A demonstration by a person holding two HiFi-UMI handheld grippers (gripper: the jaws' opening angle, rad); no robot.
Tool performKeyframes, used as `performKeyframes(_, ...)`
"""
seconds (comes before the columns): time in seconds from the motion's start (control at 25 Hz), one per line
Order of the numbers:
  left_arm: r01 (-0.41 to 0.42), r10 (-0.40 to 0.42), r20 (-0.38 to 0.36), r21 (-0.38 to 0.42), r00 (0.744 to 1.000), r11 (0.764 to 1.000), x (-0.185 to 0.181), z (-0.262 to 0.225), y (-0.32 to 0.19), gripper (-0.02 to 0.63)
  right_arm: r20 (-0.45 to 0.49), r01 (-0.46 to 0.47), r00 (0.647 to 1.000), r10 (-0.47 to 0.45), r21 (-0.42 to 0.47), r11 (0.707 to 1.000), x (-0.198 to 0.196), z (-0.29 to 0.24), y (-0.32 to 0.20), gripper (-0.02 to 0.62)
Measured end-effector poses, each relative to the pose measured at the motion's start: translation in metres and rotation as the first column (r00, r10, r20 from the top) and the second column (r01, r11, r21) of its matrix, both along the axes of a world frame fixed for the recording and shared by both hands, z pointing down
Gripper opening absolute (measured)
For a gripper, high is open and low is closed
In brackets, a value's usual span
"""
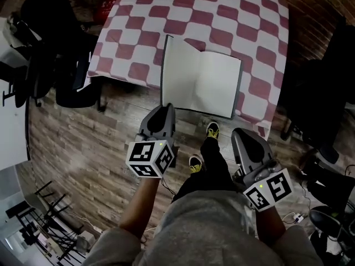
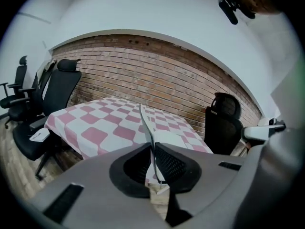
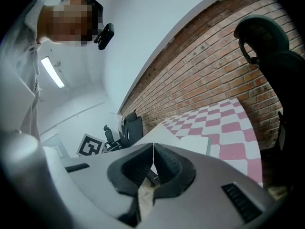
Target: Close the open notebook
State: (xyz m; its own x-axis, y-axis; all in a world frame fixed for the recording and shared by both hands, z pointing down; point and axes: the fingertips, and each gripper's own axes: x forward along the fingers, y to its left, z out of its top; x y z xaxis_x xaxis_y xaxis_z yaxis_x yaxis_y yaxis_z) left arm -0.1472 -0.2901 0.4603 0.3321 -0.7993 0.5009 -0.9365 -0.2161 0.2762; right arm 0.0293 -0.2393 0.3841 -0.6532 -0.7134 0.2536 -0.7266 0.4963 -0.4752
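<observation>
The open notebook (image 1: 205, 82) lies with blank white pages up at the near edge of the table with the pink-and-white checked cloth (image 1: 233, 15). Its left cover (image 2: 145, 123) stands raised off the cloth and shows edge-on in the left gripper view, running down between the jaws. My left gripper (image 1: 166, 108) (image 2: 153, 161) is at the notebook's near left corner, shut on that cover. My right gripper (image 1: 239, 133) (image 3: 153, 163) hangs shut and empty in front of the table, off the notebook's near right corner. The right-hand page (image 3: 190, 135) lies flat.
Black office chairs stand left of the table (image 1: 72, 76) and to its right (image 1: 327, 93) (image 2: 224, 123). A brick wall (image 2: 157, 75) runs behind the table. The person's shoes (image 1: 212, 130) are on the wooden floor just before the table's edge.
</observation>
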Motion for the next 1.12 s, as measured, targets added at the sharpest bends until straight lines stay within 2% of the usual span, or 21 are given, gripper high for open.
performKeyframes(0.28,-0.147,0.147,0.024,0.012,0.989,0.989,0.045,-0.017,0.009,0.035,-0.009,-0.073,0.997,0.074,0.044,0.996,0.020,-0.016,0.014,0.026)
performKeyframes(0.6,-0.310,0.311,0.048,-0.024,0.949,0.950,0.106,-0.005,0.024,0.043,-0.020,-0.142,0.989,0.143,0.054,0.988,0.043,-0.017,0.031,0.026)
performKeyframes(0.84,-0.418,0.421,0.032,-0.084,0.906,0.905,0.144,0.018,0.032,0.081,-0.043,-0.191,0.980,0.193,0.042,0.981,0.064,-0.010,0.038,0.026)
performKeyframes(0.96,-0.460,0.468,0.071,-0.109,0.881,0.881,0.156,0.032,0.036,0.089,-0.056,-0.209,0.976,0.211,0.039,0.977,0.073,-0.008,0.038,0.026)
performKeyframes(1.04,-0.506,0.520,0.083,-0.141,0.850,0.851,0.164,0.043,0.042,0.098,-0.060,-0.219,0.973,0.221,0.036,0.975,0.078,-0.008,0.038,0.026)
performKeyframes(1.12,-0.545,0.563,0.057,-0.186,0.825,0.818,0.173,0.055,0.049,0.115,-0.064,-0.228,0.971,0.230,0.036,0.973,0.083,-0.008,0.038,0.026)
